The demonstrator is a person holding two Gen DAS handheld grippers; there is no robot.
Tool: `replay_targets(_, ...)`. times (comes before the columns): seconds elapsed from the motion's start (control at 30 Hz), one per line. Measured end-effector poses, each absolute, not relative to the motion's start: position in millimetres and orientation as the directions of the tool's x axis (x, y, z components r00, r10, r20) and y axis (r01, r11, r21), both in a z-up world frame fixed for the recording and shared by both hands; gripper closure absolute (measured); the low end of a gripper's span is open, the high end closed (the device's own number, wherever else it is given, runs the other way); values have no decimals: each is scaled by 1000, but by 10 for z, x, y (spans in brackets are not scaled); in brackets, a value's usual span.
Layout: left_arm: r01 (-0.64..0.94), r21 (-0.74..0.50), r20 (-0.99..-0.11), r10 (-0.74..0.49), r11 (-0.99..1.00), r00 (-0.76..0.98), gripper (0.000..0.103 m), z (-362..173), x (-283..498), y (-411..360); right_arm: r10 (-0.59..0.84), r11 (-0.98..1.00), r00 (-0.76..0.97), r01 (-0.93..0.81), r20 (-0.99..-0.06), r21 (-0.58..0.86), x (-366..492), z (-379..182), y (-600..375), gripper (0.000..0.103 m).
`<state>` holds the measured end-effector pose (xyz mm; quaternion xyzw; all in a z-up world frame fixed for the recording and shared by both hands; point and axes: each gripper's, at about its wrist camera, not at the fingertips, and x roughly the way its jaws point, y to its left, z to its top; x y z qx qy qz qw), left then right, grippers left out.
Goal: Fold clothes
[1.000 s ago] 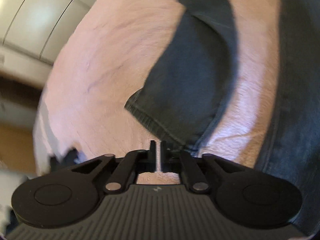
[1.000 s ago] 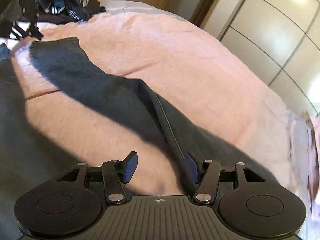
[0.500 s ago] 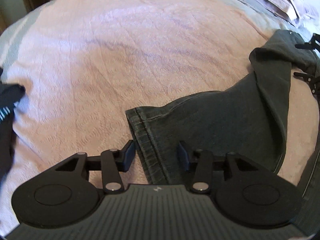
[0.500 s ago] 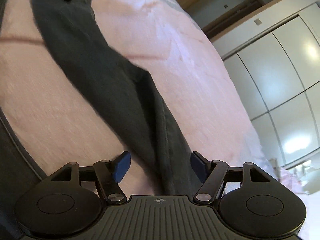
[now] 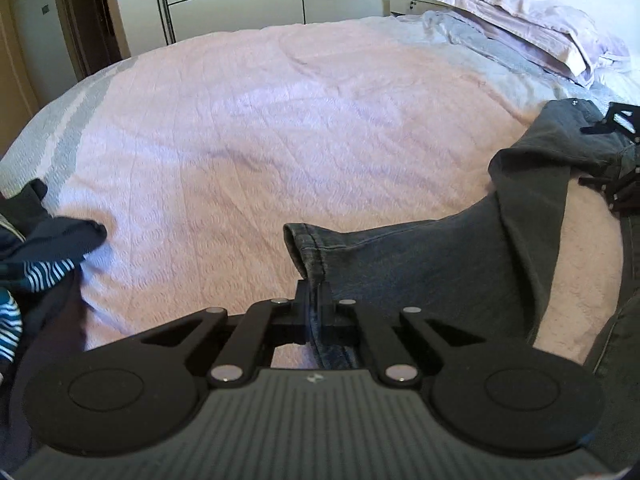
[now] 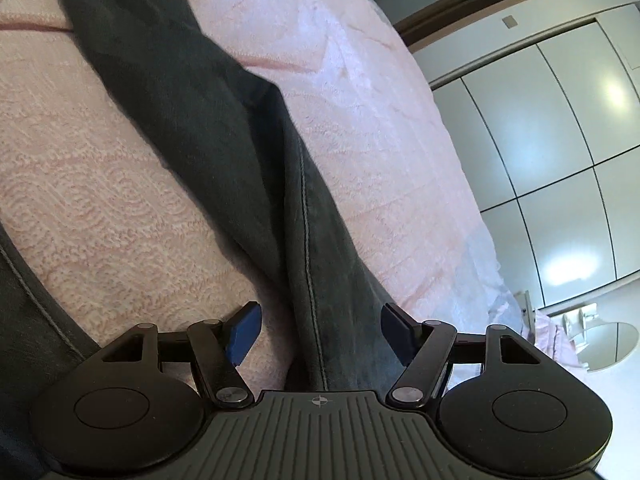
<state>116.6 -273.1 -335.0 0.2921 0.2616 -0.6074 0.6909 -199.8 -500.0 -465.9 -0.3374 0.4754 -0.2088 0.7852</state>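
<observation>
Dark grey jeans [image 5: 432, 264] lie on a pink bedspread [image 5: 280, 128]. In the left wrist view one leg runs from the right to its stitched hem [image 5: 308, 248]. My left gripper [image 5: 314, 300] is shut on that hem. The right gripper shows at the right edge [image 5: 616, 160] by the far part of the leg. In the right wrist view the same jeans leg [image 6: 248, 168] runs up and away between the blue pads [image 6: 244, 332]. My right gripper [image 6: 320, 330] is open, with the leg's seam lying between its jaws.
A pile of dark and blue-striped clothes [image 5: 28, 264] lies at the bed's left edge. Pillows [image 5: 532, 32] sit at the far right. White wardrobe doors [image 6: 560, 152] and a wooden door [image 5: 80, 28] stand beyond the bed. A nightstand with a round mirror [image 6: 608, 344] is near the bed.
My left gripper was shut a second ago, stood open around the hem half a second ago, and has now shut on it. My right gripper has stayed open and moved closer over the leg.
</observation>
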Motion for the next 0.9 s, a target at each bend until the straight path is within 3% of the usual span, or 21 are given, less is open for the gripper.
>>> replay_targets(0.1,992,88,-714,-689,86,123,102,-3314,1173,-2752,-648,689,449,2,-615,-725,-1995,-4714,-5005,35)
replay_targets(0.13,993,83,-712,-692,87,120,102,-3299,1194,-2751,-650,688,448,3,-614,-726,-1976,-4733,-5026,54)
replay_targets(0.17,993,79,-709,-695,89,118,101,-3283,1215,-2749,-644,699,433,-5,-631,-715,-1954,-4747,-5048,90)
replay_targets(0.27,990,90,-685,-714,111,143,101,-3196,1326,-2727,-664,663,458,-3,-590,-748,-1996,-4663,-5012,102)
replay_targets(0.43,965,149,-659,-706,214,259,100,-3124,1629,-2810,-698,615,515,75,-498,-785,-2153,-4386,-4935,102)
replay_targets(0.63,885,290,-677,-576,364,458,103,-3406,1923,-2975,-686,615,483,-13,-544,-788,-2344,-4590,-4788,102)
replay_targets(0.73,907,256,-685,-599,335,415,103,-3392,1926,-2851,-694,600,470,-42,-546,-799,-2410,-4687,-4726,102)
replay_targets(0.83,933,285,-667,-653,222,359,92,-3327,1697,-2681,-706,587,456,-50,-542,-808,-2439,-4689,-4677,102)
replay_targets(0.9,947,309,-647,-709,93,280,72,-3265,1449,-2507,-705,605,451,-21,-548,-796,-2475,-4642,-4652,101)
